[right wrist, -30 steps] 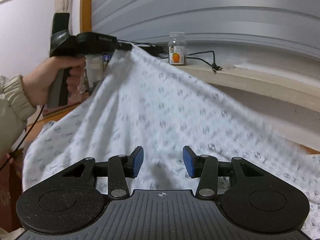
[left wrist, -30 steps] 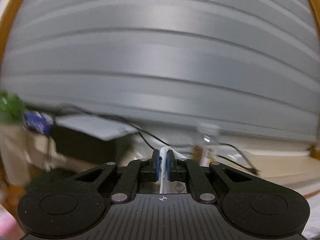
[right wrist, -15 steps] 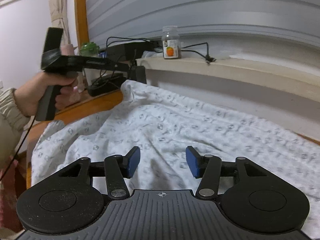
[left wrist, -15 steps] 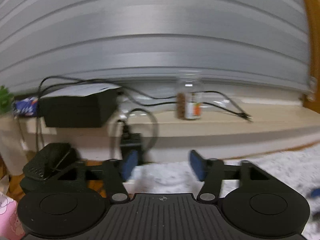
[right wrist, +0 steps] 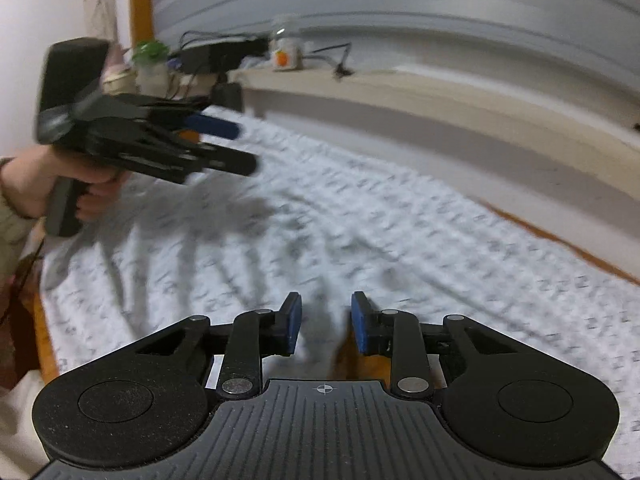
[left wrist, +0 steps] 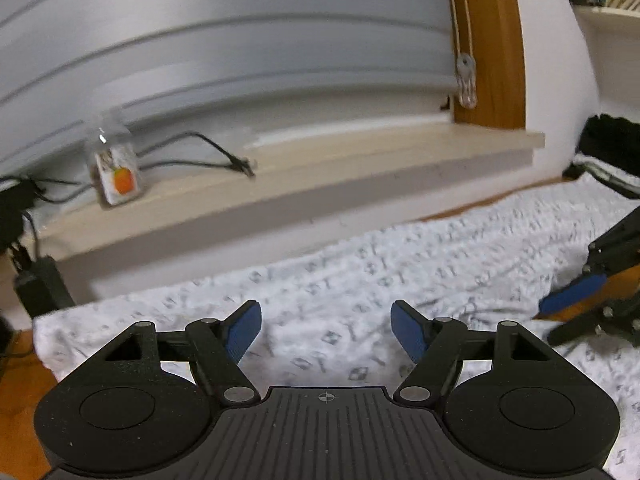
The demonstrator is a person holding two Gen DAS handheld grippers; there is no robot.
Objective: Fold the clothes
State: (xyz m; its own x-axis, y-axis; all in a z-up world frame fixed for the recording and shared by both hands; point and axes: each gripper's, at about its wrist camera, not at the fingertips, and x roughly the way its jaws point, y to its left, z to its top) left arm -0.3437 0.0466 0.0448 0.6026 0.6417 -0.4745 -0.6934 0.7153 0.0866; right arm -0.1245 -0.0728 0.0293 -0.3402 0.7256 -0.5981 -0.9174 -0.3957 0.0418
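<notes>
One white patterned garment (right wrist: pixel 360 240) lies spread flat over the wooden tabletop (right wrist: pixel 560 236), its long axis running along the back edge below the windowsill (left wrist: pixel 320 168); its left end stops short of the tabletop's left edge, and its right end is cut off by the frame; the print is blurred and hard to make out. Over the cloth, the left gripper (left wrist: pixel 326 330) hovers with its blue pads wide apart, holding nothing; the right gripper (right wrist: pixel 326 328) sits low at the near edge, pads apart and empty. On the sill stand a jar (left wrist: pixel 116 172) and a loose cable (left wrist: pixel 208 152).
</notes>
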